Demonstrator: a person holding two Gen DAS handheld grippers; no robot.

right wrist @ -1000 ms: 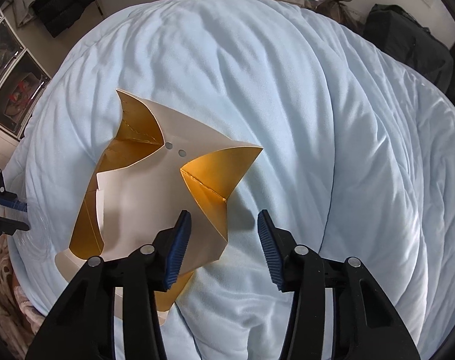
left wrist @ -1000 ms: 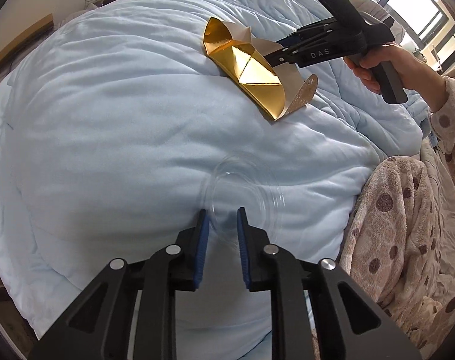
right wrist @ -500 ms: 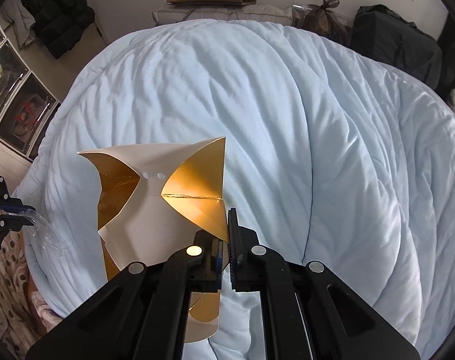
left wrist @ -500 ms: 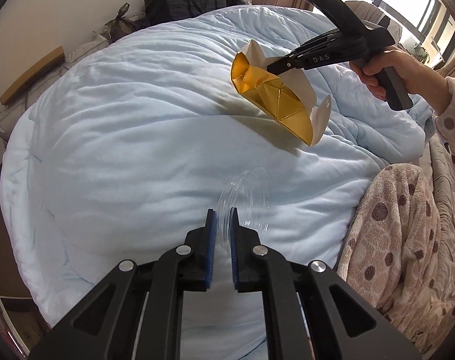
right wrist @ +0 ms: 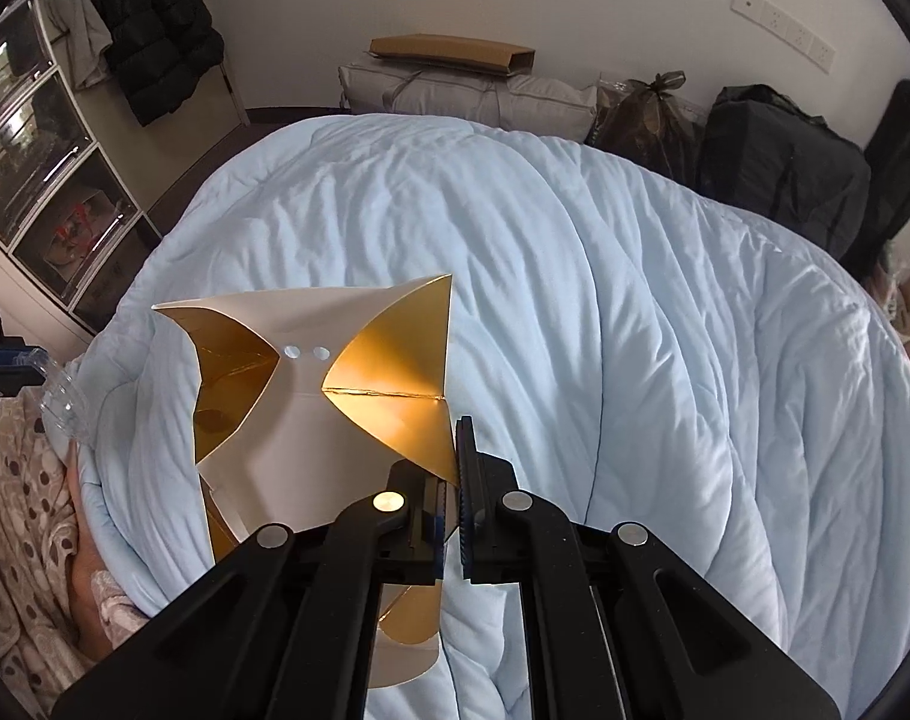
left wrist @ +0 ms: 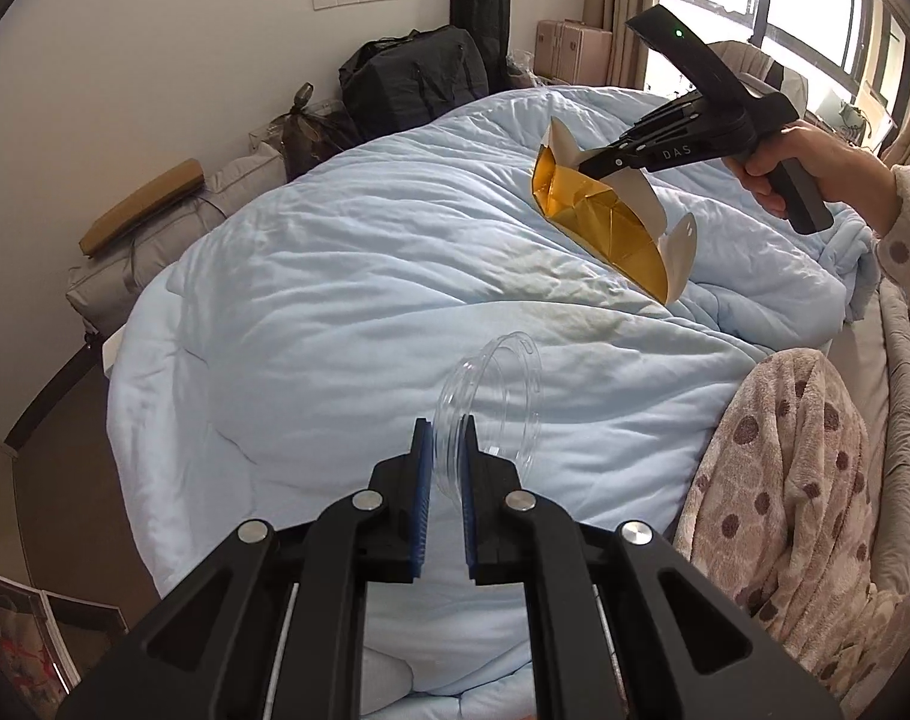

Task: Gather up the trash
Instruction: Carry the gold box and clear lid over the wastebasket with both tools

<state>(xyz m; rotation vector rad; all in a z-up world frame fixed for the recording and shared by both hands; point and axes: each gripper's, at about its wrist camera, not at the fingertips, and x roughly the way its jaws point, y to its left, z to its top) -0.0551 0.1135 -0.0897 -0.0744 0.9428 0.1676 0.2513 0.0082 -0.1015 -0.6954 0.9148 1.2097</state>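
My left gripper (left wrist: 444, 438) is shut on the rim of a clear plastic lid (left wrist: 493, 399) and holds it tilted above the pale blue duvet (left wrist: 335, 312). My right gripper (right wrist: 455, 438) is shut on a flap of an unfolded white and gold cardboard box (right wrist: 311, 402), lifted off the bed. In the left wrist view the box (left wrist: 610, 228) hangs from the right gripper (left wrist: 580, 171) at the upper right. In the right wrist view the lid (right wrist: 65, 396) and left gripper (right wrist: 5, 360) show at the far left edge.
Dark bags (left wrist: 413, 78), a grey bundle with a flat brown carton (right wrist: 455, 54) and a wall stand beyond the bed. A spotted fleece blanket (left wrist: 778, 480) lies at the bed's near right. A glass-front cabinet (right wrist: 47, 180) stands at the left.
Both grippers closed, the left on the lid and the right on the box flap. Both have lifted their items up off the duvet.
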